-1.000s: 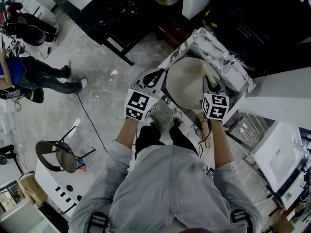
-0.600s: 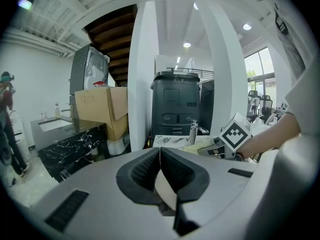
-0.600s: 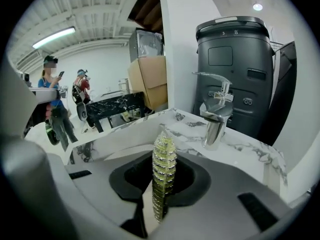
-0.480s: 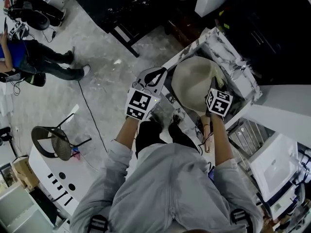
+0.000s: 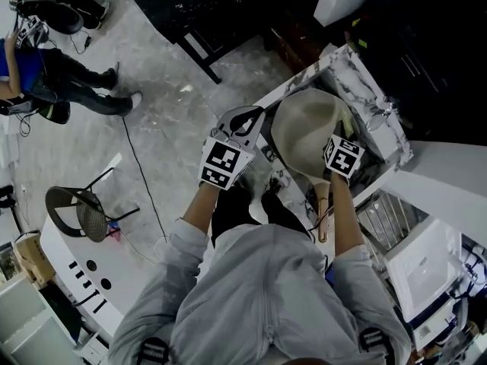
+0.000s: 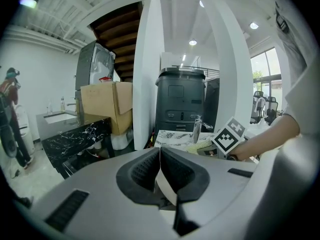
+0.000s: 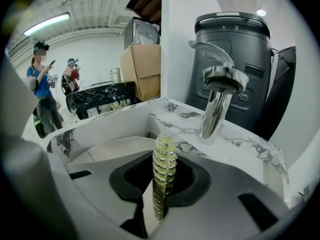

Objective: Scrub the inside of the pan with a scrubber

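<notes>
Person in a grey shirt stands at a sink, one tool in each hand.
- Left gripper (image 6: 160, 156): jaws pressed together on the thin pale rim of the pan (image 5: 300, 131). The pan is beige with a wooden handle (image 5: 323, 207) pointing back toward the person, and is held over the sink.
- Right gripper (image 7: 163, 159): jaws pinch a yellow-green scrubber (image 7: 165, 144) edge-on, at the pan's right side, above its inside.
- Writing: only the black-and-white square markers on the gripper cubes. The symbols on top of the dark appliance (image 7: 235, 49) are too small to read.
- Surface: white marble-pattern counter (image 5: 380, 124) around the sink, with a chrome faucet (image 7: 218, 99) just behind it.
- Room: dark appliance beyond the faucet, a white pillar, a plain cardboard box (image 7: 142, 69), and a black marble-top table (image 7: 100, 96). The floor (image 5: 152, 105) is grey with a chair (image 5: 80, 219) on it. Two people (image 7: 42, 84) stand far off.
</notes>
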`<state>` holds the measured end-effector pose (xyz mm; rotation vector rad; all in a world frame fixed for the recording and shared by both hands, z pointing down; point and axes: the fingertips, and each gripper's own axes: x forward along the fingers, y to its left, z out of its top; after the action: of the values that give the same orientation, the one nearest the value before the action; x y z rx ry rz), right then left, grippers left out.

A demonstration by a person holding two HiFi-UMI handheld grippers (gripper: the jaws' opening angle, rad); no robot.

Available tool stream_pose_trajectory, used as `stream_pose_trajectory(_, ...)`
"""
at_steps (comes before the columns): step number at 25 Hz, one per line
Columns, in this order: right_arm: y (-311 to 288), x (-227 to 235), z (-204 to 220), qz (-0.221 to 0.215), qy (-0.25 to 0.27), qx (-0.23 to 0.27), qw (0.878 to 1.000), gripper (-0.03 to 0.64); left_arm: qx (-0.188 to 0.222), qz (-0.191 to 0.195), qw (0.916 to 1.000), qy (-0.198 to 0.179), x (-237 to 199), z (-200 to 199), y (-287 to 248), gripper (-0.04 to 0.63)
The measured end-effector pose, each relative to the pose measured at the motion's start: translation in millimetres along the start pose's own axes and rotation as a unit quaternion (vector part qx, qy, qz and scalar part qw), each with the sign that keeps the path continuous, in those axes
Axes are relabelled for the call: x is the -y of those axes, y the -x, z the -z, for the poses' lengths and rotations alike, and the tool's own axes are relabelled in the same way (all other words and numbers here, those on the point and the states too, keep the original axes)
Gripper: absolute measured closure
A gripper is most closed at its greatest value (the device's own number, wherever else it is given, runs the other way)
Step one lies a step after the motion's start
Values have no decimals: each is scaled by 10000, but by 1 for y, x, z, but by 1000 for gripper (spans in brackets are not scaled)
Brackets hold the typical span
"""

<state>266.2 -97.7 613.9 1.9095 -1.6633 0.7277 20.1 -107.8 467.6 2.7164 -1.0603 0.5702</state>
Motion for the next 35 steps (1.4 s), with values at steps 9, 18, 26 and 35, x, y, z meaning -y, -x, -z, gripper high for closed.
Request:
stream_pose_trajectory(9, -20, 6, 7, 328, 110, -172, 9993, 531, -34, 11, 10000, 47, 5, 4, -7, 571)
stream_pose_trajectory(18, -42, 3, 10, 510, 524, -377, 9966, 531, -136, -24, 9998, 131, 5, 17, -9, 571)
stream_pose_trajectory(26, -71, 7, 8, 497, 379, -583, 9963, 531, -225, -100, 9995, 176, -1, 24, -12, 571)
stream_pose_trajectory(35, -93, -32, -2, 13, 691, -580, 9959, 531, -353, -245, 9987, 281, -18, 32, -12, 571)
